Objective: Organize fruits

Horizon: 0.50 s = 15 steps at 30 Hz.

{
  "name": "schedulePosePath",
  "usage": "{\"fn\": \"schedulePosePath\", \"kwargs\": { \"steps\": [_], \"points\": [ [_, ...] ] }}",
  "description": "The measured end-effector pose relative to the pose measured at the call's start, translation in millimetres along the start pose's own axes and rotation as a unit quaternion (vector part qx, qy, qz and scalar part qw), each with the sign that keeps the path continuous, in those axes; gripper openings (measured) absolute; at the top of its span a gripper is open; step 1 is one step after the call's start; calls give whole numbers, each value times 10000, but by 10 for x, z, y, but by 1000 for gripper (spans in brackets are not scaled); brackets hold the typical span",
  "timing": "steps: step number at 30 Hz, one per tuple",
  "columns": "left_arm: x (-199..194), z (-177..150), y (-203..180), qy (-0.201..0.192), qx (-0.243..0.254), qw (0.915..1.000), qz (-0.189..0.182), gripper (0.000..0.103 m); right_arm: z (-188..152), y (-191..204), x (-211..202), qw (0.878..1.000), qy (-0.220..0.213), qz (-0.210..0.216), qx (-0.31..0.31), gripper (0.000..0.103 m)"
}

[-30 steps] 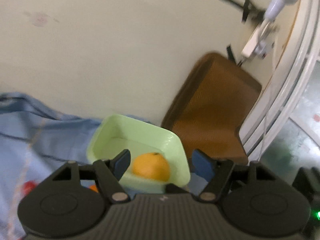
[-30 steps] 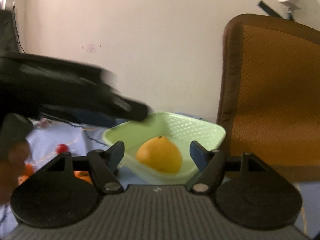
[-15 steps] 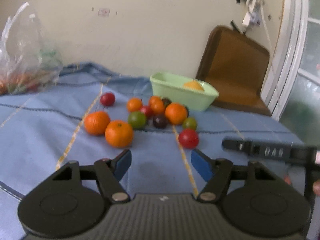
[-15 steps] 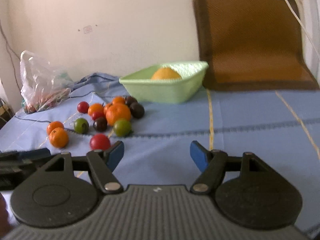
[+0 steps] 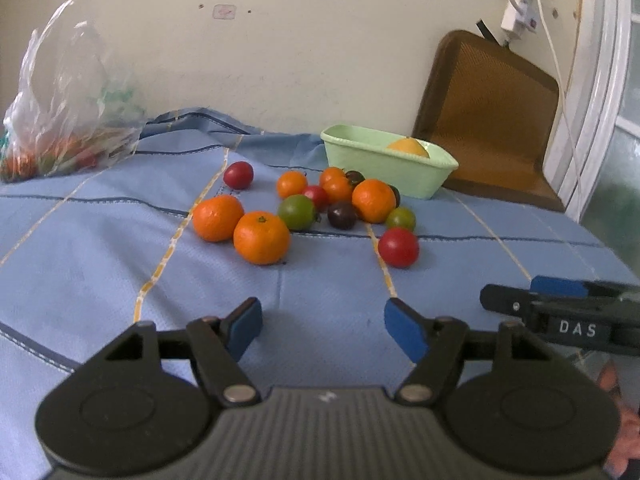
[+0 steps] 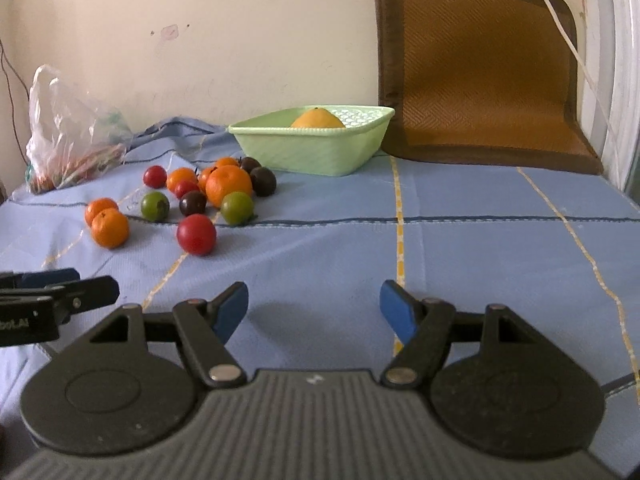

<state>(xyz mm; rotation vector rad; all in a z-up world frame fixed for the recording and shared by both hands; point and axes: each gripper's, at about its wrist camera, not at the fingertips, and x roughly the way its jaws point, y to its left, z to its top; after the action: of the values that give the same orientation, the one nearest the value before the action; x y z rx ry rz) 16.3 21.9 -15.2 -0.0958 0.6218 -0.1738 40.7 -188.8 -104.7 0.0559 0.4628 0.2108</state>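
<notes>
Both the left gripper (image 5: 323, 322) and right gripper (image 6: 314, 307), jaws apart and empty, have pulled back from the basket (image 6: 316, 148) holding one orange (image 6: 318, 119), leaving bare cloth (image 6: 460, 248) before the scattered fruits (image 5: 304, 208).

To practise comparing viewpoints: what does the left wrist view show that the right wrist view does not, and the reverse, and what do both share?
Only the left wrist view shows the white plug on the wall and the right gripper's "DAS" label. Only the right wrist view shows the dark cable down the wall at far left. Both share the green basket holding one orange fruit, the loose fruits on the blue cloth, the plastic bag and the brown chair.
</notes>
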Motion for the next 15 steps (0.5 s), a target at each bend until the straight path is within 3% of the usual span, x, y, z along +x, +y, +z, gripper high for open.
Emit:
{"fn": "schedulePosePath", "kwargs": {
  "steps": [15],
  "points": [
    [28,4,-4,41,68,9999,-137,79,21,48,53,9999,47,-3,-156,81]
  ]
}}
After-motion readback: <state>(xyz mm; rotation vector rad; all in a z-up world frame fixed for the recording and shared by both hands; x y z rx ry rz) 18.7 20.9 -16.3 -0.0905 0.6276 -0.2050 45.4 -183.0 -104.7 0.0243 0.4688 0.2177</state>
